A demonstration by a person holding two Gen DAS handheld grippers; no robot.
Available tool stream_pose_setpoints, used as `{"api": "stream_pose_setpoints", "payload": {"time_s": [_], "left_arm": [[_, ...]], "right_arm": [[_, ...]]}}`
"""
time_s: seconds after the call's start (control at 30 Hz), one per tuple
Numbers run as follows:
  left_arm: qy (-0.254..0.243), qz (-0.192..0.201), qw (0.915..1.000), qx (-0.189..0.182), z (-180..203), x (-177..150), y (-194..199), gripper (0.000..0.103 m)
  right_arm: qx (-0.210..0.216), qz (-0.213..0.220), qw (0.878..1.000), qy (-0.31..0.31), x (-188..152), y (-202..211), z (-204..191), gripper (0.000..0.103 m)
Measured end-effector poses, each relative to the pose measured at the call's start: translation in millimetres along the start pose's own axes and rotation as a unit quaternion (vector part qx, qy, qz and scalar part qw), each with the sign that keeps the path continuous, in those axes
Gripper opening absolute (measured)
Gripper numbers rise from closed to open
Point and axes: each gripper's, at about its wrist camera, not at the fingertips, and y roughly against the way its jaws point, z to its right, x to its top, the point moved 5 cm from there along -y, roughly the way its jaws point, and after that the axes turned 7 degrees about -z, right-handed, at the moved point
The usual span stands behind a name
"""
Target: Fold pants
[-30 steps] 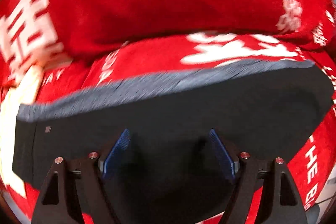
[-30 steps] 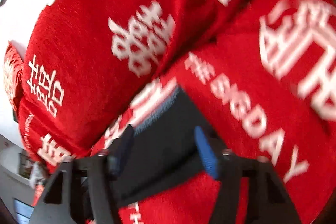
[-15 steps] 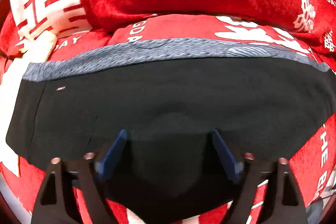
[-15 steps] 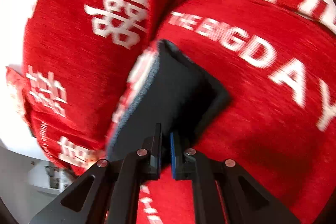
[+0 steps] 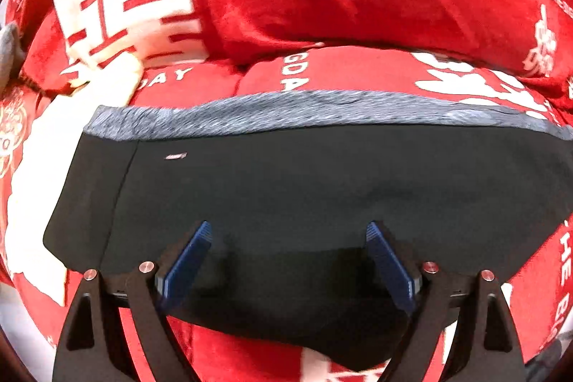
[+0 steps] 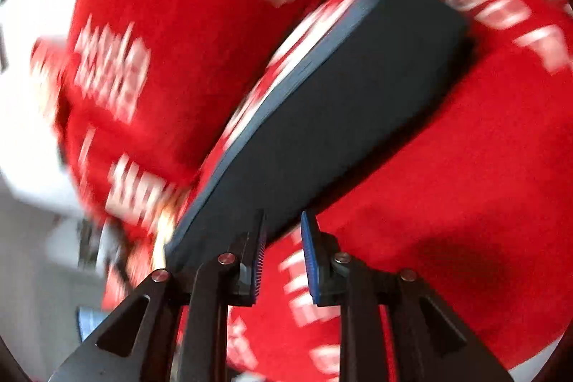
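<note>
Red plush blanket (image 5: 358,6) with white lettering covers everything under me, bunched into a thick roll ahead of both grippers. On it I see the pants (image 5: 304,188), black with a grey waistband (image 5: 286,111) along the far edge, lying folded and flat right in front of my left gripper (image 5: 288,256). Its blue pads (image 5: 188,260) are spread wide above the near part of the cloth, holding nothing. My right gripper (image 6: 283,253) is at the pants' (image 6: 322,117) end; the view is blurred, but I can make out a narrow gap between its pads (image 6: 308,260), with only blanket (image 6: 465,203) showing through it, the pants just ahead and to the left.
</note>
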Motion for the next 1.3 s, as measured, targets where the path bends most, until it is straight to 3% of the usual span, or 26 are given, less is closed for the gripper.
{"api": "stream_pose_setpoints", "payload": {"time_s": [0.17,0.27,0.37,0.57,0.83,0.97,1.03,1.1,1.13,1.17,1.3], "left_arm": [[0.030,-0.022,0.9993,0.000,-31.7,-11.2,-14.2,0.089],[0.036,-0.012,0.9993,0.000,-46.0,-9.4,-11.6,0.089],[0.032,-0.014,0.9994,0.000,-55.0,-8.7,-17.8,0.089],[0.027,-0.012,0.9995,-0.011,-60.4,-13.8,-28.6,0.089],[0.026,-0.014,0.9993,-0.021,-58.9,-17.4,-25.3,0.089],[0.026,-0.008,0.9994,-0.021,-59.2,-18.0,-26.0,0.089],[0.021,-0.004,0.9997,-0.016,-59.3,-17.9,-27.5,0.097],[0.023,-0.004,0.9996,-0.018,-60.8,-17.3,-29.4,0.097],[0.026,-0.006,0.9994,-0.021,-61.7,-17.1,-28.5,0.097],[0.026,-0.008,0.9994,-0.021,-61.8,-17.2,-27.7,0.097],[0.011,-0.004,0.9998,-0.016,-60.9,-25.5,-23.9,0.097]], "right_arm": [[0.066,-0.103,0.992,0.016,-46.8,-108.6,-57.6,0.024],[0.100,-0.134,0.986,0.007,-62.0,-150.0,-79.7,0.024],[0.096,-0.149,0.984,0.009,-70.3,-177.2,-94.2,0.024],[0.089,-0.150,0.985,0.001,-73.9,-190.1,-102.7,0.043],[0.064,-0.157,0.986,0.002,-85.8,-198.6,-110.2,0.047],[0.090,-0.152,0.984,-0.020,-89.2,-208.5,-111.3,0.048],[0.099,-0.138,0.985,-0.013,-86.0,-209.5,-115.6,0.048],[0.099,-0.127,0.987,-0.010,-78.6,-213.1,-119.6,0.039],[0.086,-0.125,0.988,-0.012,-75.2,-216.2,-118.7,0.013],[0.068,-0.129,0.989,-0.023,-73.2,-219.9,-115.2,0.008],[0.040,-0.133,0.990,-0.012,-88.4,-212.4,-114.9,0.007]]}}
